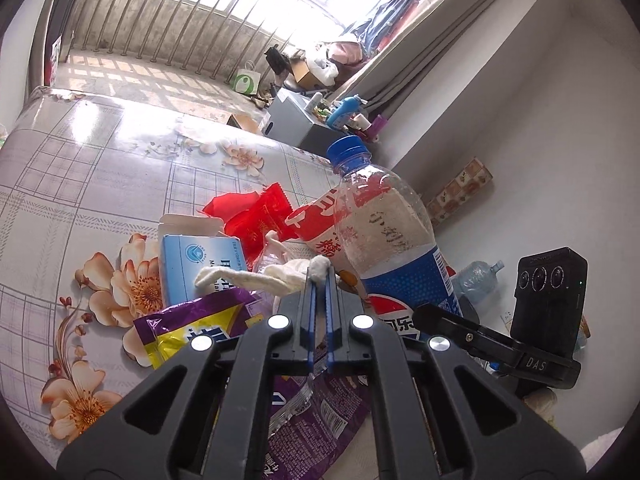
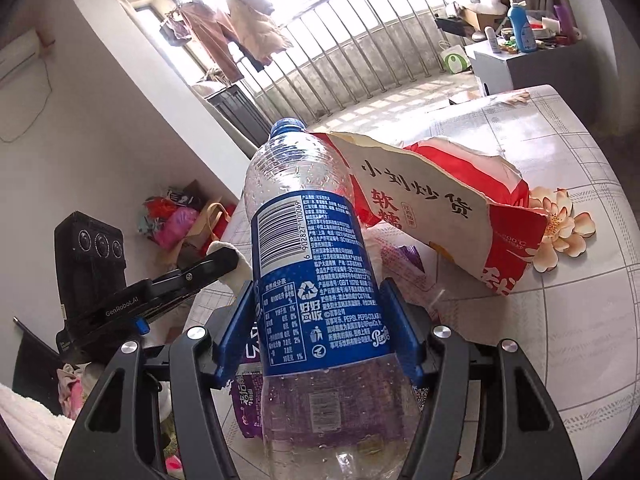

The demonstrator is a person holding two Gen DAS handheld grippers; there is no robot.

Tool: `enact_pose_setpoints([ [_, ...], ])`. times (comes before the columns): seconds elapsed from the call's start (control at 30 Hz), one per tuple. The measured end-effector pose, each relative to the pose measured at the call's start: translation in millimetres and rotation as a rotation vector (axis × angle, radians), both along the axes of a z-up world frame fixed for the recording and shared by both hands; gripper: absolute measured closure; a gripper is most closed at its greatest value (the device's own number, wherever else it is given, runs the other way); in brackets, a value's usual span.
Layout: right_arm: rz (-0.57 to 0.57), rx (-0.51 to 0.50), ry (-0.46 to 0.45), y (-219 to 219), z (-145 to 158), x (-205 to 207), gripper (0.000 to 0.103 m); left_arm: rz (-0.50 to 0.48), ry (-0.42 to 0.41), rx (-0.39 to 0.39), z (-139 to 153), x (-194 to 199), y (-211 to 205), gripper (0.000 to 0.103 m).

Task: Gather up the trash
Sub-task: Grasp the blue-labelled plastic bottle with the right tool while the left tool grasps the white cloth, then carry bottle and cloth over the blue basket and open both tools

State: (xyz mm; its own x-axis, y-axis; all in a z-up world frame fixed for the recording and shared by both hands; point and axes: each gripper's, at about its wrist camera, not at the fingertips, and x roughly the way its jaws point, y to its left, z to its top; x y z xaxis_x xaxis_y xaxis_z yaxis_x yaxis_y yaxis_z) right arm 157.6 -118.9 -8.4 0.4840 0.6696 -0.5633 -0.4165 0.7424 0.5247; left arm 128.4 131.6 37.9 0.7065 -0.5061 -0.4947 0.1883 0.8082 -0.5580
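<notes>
My left gripper (image 1: 319, 276) is shut on a crumpled white tissue (image 1: 256, 278) and holds it above the trash pile. My right gripper (image 2: 318, 300) is shut on an empty Pepsi bottle (image 2: 312, 264) with a blue cap, held upright; the bottle also shows in the left wrist view (image 1: 394, 248). On the flowered table (image 1: 100, 184) lie a blue-white box (image 1: 192, 264), red wrappers (image 1: 256, 216), a purple-yellow wrapper (image 1: 192, 328) and a torn red-white candy bag (image 2: 448, 208).
The table's far edge meets a balcony floor with railings (image 1: 160, 32). A grey cabinet (image 1: 296, 120) with bottles stands beyond the table. A white wall (image 1: 520, 120) is on the right. Bags lie on the floor (image 2: 180, 216) in the right wrist view.
</notes>
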Motion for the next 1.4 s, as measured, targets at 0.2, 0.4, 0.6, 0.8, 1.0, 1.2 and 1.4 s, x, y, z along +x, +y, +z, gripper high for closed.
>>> enact_pose_setpoints([
  [0.2,0.007,0.033,-0.055,-5,19,-17,0.042,-0.008,-0.091,-0.020,34,-14,2,0.101],
  [0.4,0.008,0.064,-0.108,-16,36,-30,0.042,-0.025,-0.176,-0.033,66,-28,1,0.101],
  [0.6,-0.037,0.103,-0.173,-43,53,-49,0.042,-0.106,-0.220,-0.096,94,-39,-5,0.101],
  [0.8,-0.150,0.125,-0.221,-86,62,-71,0.042,-0.229,-0.252,-0.147,119,-40,-38,0.101],
  [1.0,-0.347,0.127,-0.265,-153,69,-108,0.042,-0.401,-0.282,-0.145,137,-29,-111,0.101],
  [1.2,-0.622,0.100,-0.256,-238,60,-148,0.042,-0.603,-0.231,-0.121,132,-8,-223,0.101],
  [1.4,-0.913,0.105,-0.150,-322,15,-177,0.042,-0.780,-0.121,-0.019,102,8,-355,0.101],
])
